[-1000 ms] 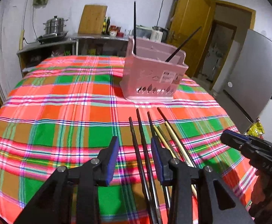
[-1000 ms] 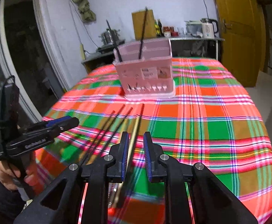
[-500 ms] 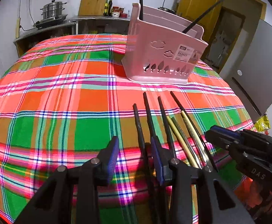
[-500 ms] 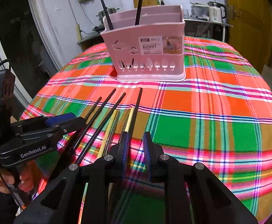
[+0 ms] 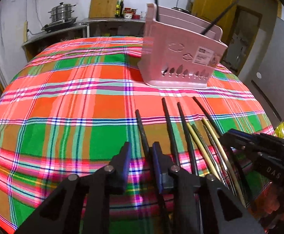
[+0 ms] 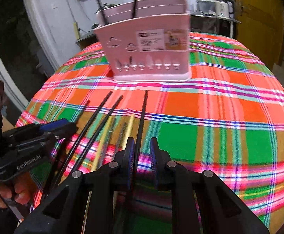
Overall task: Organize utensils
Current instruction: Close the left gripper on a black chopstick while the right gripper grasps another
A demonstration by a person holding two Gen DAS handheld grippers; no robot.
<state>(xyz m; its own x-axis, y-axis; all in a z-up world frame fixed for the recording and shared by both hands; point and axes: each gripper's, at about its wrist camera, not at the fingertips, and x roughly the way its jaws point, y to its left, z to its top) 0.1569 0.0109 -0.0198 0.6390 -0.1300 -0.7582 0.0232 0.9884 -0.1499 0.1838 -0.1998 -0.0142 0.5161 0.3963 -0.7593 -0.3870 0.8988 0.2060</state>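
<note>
Several black, yellow and metal chopsticks (image 5: 182, 128) lie side by side on the plaid tablecloth (image 5: 64, 101). A pink utensil basket (image 5: 180, 58) stands behind them with two black chopsticks upright in it. My left gripper (image 5: 141, 156) is open, low over the cloth, its jaws around the leftmost black chopstick (image 5: 142, 130). My right gripper (image 6: 142, 150) is open, its jaws around the rightmost black chopstick (image 6: 142, 115). The basket (image 6: 147, 50) also shows in the right wrist view. Each gripper appears in the other's view, the right one (image 5: 258, 152) and the left one (image 6: 30, 140).
A counter with a steel pot (image 5: 61, 14), a wooden board (image 5: 103, 3) and bottles stands behind the table. A kettle (image 6: 222, 6) sits on a shelf by the yellow door (image 6: 258, 19). The tablecloth drops off at the near edge.
Both grippers have moved forward and down toward the chopsticks. The right jaws have opened wider and now straddle the rightmost black chopstick; the left jaws now straddle the leftmost one.
</note>
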